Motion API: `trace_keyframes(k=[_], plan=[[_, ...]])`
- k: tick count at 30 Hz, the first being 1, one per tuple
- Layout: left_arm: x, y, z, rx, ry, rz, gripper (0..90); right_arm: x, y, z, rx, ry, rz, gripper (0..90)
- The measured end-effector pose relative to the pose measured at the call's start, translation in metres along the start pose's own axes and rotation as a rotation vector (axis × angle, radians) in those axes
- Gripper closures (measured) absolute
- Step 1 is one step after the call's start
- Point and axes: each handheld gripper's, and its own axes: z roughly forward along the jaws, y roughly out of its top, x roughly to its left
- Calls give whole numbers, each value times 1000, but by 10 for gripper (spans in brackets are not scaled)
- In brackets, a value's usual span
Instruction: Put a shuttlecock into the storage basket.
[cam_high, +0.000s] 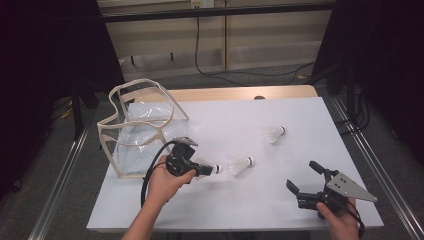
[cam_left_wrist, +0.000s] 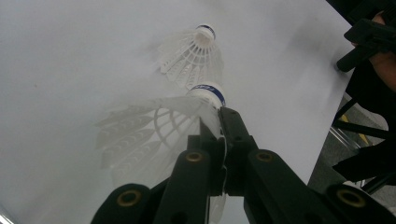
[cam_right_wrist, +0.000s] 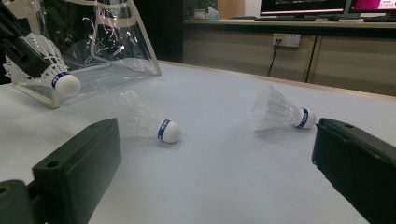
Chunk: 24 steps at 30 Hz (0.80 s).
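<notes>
The left gripper (cam_high: 209, 169) had clamped its jaws on a shuttlecock (cam_left_wrist: 154, 135) by the feather skirt, just right of the clear bag (cam_high: 142, 127), likely for bagging. The right gripper (cam_high: 305, 179) waited wide open, holding nothing.

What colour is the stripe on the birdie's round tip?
Blue, on the shuttlecock's white tip; right gripper view.

Lab or office recording station: white-topped table (cam_high: 280, 200) fenced by aluminium rails (cam_high: 60, 175) and black curtains (cam_high: 45, 45), wall sockets (cam_right_wrist: 287, 39) with trailing cable (cam_high: 200, 55), monitors (cam_right_wrist: 303, 5) on a rear counter
</notes>
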Motion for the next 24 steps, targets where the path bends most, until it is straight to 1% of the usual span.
trace_keyframes(k=[2,3,9,10,11,12,14,15,17,20,22,23,24], plan=[[0,1,-1,4,-5,5,897,0,0,0,-1,1,-2,12],[0,2,-1,6,6,5,897,0,0,0,-1,1,-1,12],[-1,8,-6,3,1,11,897,0,0,0,0,4,-3,13],[-2,9,-7,2,6,11,897,0,0,0,0,4,-3,13],[-2,10,-8,-3,-3,6,897,0,0,0,0,4,-3,13],[-3,11,-8,1,0,10,897,0,0,0,0,4,-2,13],[-3,14,-10,4,-8,9,897,0,0,0,-1,4,-3,13],[-4,15,-10,1,-3,3,897,0,0,0,-1,4,-3,13],[-5,18,-11,7,6,13,898,1,0,0,0,4,-3,14],[-5,21,-12,10,5,19,897,1,0,0,0,6,-2,14],[-6,24,-13,7,3,14,897,1,0,0,0,7,-1,14],[-5,25,-13,16,4,21,897,1,0,0,0,7,-1,14],[-6,26,-13,12,6,14,897,1,0,0,0,8,-1,14]])
